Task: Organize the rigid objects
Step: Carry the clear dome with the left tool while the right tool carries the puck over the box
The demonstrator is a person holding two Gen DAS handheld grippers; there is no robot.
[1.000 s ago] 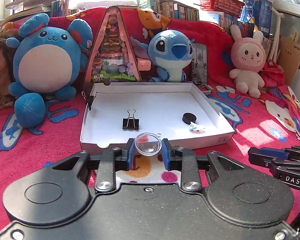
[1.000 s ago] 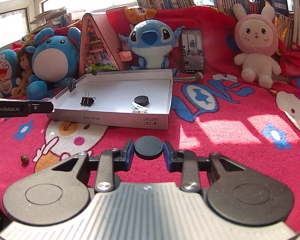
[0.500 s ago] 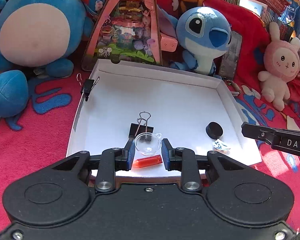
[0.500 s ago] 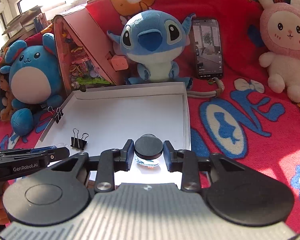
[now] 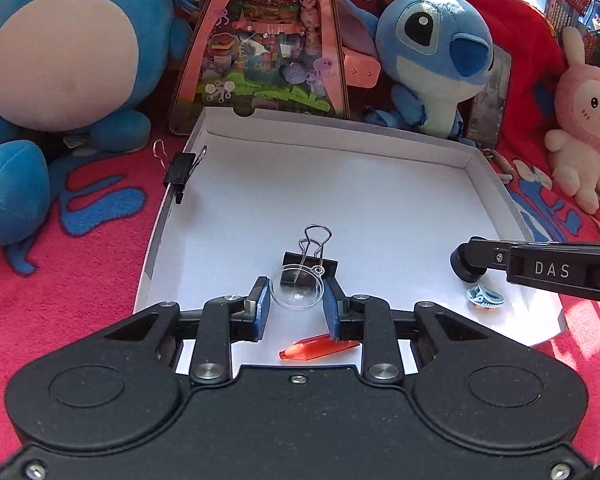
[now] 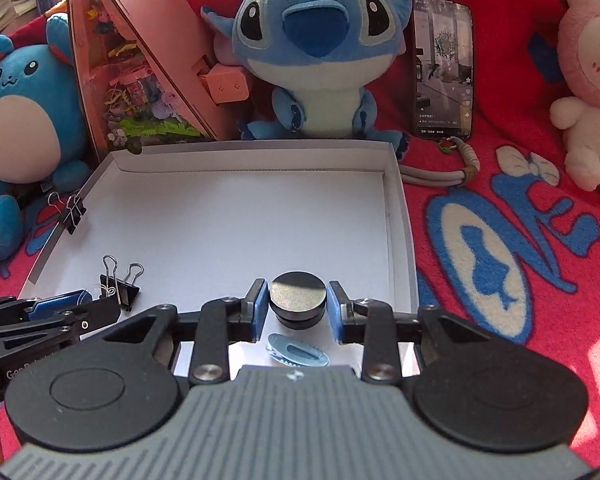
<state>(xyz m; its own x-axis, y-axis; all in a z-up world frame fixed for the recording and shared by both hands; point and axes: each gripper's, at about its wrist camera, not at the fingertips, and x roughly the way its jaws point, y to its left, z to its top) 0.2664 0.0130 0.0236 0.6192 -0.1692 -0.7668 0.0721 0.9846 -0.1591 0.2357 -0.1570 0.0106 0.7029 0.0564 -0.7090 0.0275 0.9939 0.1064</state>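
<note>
- While both grippers hang over the near end of the white tray (image 5: 496,184), each has its jaws set narrow on a small load: the left gripper (image 5: 296,304) pinches a clear round lens (image 5: 297,287) between its blue pads, and the right gripper (image 6: 298,306) clamps a black round cap (image 6: 298,294) by its sides.
- What the coming move turns on, I judge, is what lies straight below each load, since the tray floor is the drop spot.
- Under the left gripper, the black binder clip (image 5: 309,266) stands just beyond the lens, seen through it, with its wire handles pointing away from the camera. An orange pointed piece (image 5: 318,350) lies nearer than the fingertips, its long axis running crosswise, left to right.
- Under the right gripper, a second black cap appears to sit on the tray floor directly beneath the held one; whether the two touch I cannot tell. A pale blue oval clip (image 6: 298,350) lies just nearer, long axis crosswise.
- In the left wrist view the right gripper reaches in from the right edge of the tray, well apart from the lens, so the two hands should not clash.
- Another binder clip (image 5: 180,170) grips the tray's left wall, far from both loads.
- The open floor lies farther in, toward the plush toys.
</note>
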